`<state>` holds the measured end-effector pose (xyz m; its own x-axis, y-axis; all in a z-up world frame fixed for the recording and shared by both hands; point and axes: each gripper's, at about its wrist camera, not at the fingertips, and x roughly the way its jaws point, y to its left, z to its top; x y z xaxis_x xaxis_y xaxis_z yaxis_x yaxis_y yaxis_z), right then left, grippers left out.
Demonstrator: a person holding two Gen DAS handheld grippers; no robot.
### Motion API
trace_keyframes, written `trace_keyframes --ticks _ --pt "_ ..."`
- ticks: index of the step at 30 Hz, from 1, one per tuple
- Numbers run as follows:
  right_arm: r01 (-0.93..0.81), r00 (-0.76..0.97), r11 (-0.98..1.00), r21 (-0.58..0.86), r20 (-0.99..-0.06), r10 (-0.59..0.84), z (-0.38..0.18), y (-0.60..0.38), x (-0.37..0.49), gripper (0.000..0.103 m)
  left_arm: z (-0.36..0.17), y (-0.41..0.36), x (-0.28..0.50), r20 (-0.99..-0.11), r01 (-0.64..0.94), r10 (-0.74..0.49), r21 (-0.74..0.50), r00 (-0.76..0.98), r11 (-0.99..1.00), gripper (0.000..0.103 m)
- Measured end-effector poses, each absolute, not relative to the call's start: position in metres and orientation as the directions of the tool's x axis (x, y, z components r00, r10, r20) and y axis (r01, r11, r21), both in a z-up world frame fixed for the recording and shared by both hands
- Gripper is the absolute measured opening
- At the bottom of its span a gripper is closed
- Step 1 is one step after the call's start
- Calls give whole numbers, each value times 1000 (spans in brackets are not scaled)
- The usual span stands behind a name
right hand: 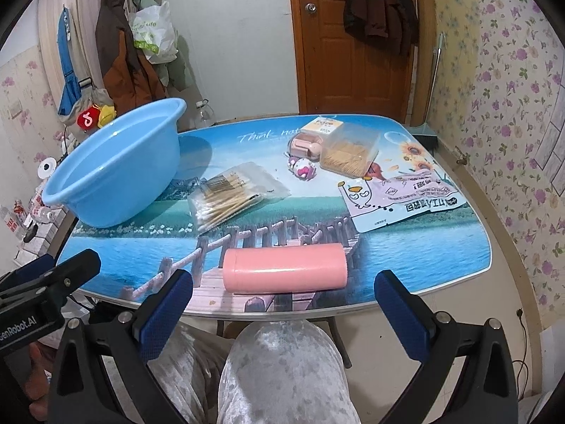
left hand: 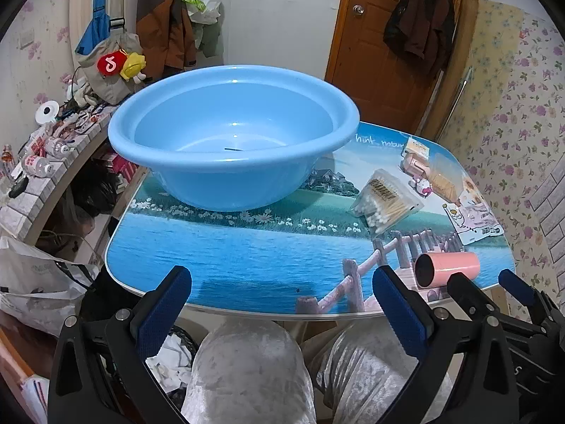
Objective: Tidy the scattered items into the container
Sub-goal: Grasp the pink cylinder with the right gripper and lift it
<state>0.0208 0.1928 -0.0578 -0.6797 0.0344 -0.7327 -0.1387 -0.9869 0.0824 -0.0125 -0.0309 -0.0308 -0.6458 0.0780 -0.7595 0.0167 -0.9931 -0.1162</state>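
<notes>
Scattered items lie on the lake-scene printed tabletop [right hand: 406, 265]: a pink plastic cylinder [right hand: 285, 268] lying on its side at lower centre of the right wrist view, a clear bag of cotton swabs [right hand: 233, 196] mid-frame, a clear box of toothpicks [right hand: 348, 152], a small pink cartoon figure [right hand: 303, 169] and a flat printed packet [right hand: 399, 198] toward the upper right. The round light-blue plastic basin [left hand: 229, 137] stands empty at upper left. Left gripper [left hand: 282, 304] and right gripper [right hand: 284, 304] both hover at the near table edge, fingers spread wide, holding nothing.
</notes>
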Motion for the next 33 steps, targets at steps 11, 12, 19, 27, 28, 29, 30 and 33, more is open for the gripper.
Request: trace_keyframes --ticks 11,12,19,27,28,29,30,33 --pt "-175 -653 -983 61 -754 70 -72 197 5 103 -47 -30 -22 -783 7 99 -131 -614 -991 103" --pt "-176 -650 -983 58 -756 72 -73 197 4 103 -48 -30 -23 -784 7 101 -133 -612 -991 103" --pt "-181 -635 -982 48 -769 79 -82 195 -5 103 -56 -33 -29 -795 13 95 -129 -599 -992 103" --pt "-188 -621 -981 38 -779 88 -91 193 -13 103 -64 -35 -32 -804 16 97 -131 -586 -991 103" --pt "-191 -620 -981 38 -779 91 -92 193 -13 103 -64 -36 -32 -805 16 97 -131 -586 -991 103" --pt "-197 -617 -980 36 -781 95 -94 194 -14 102 -64 -36 -33 -805 16 97 -131 -585 -991 103" --pt "-200 -615 -979 37 -783 96 -94 195 -14 101 -64 -36 -33 -805 16 97 -131 -585 -991 103" --pt "-191 -623 -981 47 -778 84 -94 196 -13 97 -64 -36 -33 -805 15 97 -131 -585 -991 103"
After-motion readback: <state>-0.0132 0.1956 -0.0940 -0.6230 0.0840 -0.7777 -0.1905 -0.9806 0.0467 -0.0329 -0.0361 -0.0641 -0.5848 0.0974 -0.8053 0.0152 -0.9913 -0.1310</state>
